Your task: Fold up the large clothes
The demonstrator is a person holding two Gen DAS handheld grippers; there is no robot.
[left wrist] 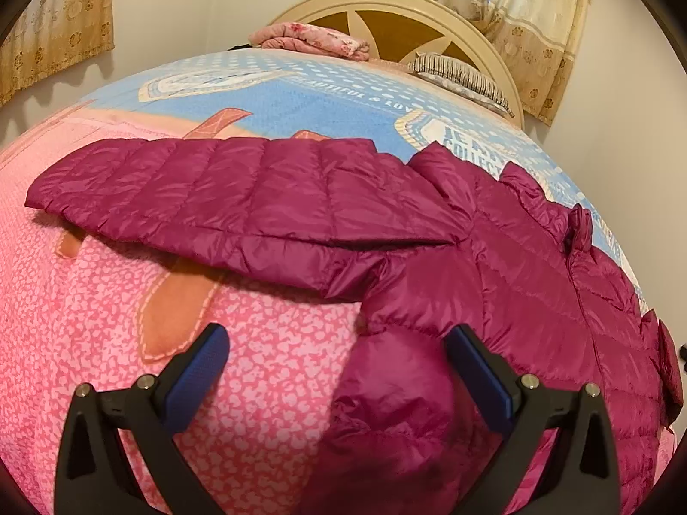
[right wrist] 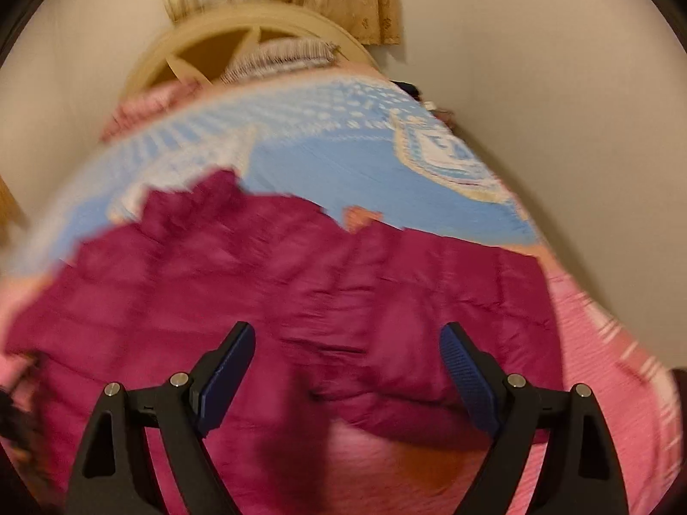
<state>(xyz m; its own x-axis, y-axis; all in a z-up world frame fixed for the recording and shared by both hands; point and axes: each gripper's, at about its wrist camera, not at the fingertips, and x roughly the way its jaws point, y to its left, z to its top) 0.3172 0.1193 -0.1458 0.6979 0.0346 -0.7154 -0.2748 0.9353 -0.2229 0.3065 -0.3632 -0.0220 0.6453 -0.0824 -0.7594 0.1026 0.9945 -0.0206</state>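
Note:
A magenta quilted puffer jacket (left wrist: 493, 266) lies spread on the bed. One sleeve (left wrist: 223, 197) stretches out to the left across the pink cover. My left gripper (left wrist: 337, 354) is open above the jacket's left side edge below the armpit, with fabric between its blue pads; nothing is gripped. In the blurred right wrist view the same jacket (right wrist: 300, 283) fills the middle. My right gripper (right wrist: 348, 352) is open just above the jacket's near hem.
The bed has a pink and blue patterned cover (left wrist: 257, 386). A folded pink floral blanket (left wrist: 313, 40) and a striped pillow (left wrist: 463, 75) lie by the cream headboard (left wrist: 429, 8). Curtains (left wrist: 536, 13) hang behind. Walls stand close to the bed sides.

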